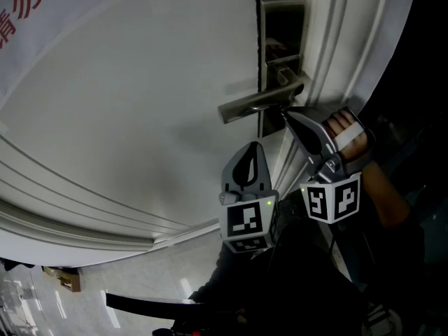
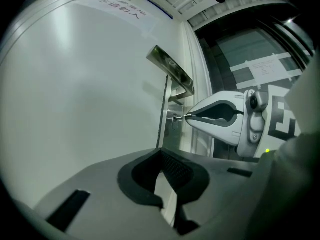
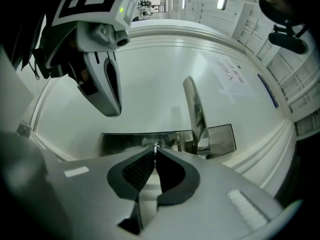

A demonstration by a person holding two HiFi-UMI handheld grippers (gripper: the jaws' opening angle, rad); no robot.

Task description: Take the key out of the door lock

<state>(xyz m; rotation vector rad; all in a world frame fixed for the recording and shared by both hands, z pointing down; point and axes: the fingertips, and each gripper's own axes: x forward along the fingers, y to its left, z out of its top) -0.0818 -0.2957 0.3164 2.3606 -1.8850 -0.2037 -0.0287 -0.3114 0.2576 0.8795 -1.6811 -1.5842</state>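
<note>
White paper sign (image 1: 28,9): stuck on the door at the far left of the head view, with red characters cut off by the frame edge.
Door (image 1: 140,103): white, a smooth panel ringed by raised moulding; it fills most of the head view.
Left claw (image 1: 253,147): jaws drawn together with nothing between them. It hangs near the lever handle and touches neither the handle nor the lock plate, its marker cube turned toward the head camera.
Lever handle (image 1: 255,107): brushed metal, reaching from the lock plate toward the left of the head view.
Lock plate (image 1: 280,30): tall, glossy metal plate set close to the door's edge; it carries the lever.
Key (image 3: 155,147): thin metal, seen edge-on and pinched at the very tips of the right claw. It bridges the short gap between those tips and the lock plate, just beside the lever's root. How deep it sits in the keyhole cannot be made out.
Right claw (image 1: 285,115): closed on the key, tips aimed straight at the lock plate.
Hand (image 1: 348,130): wrapped round the right claw's grip, beside the door's edge moulding.
</note>
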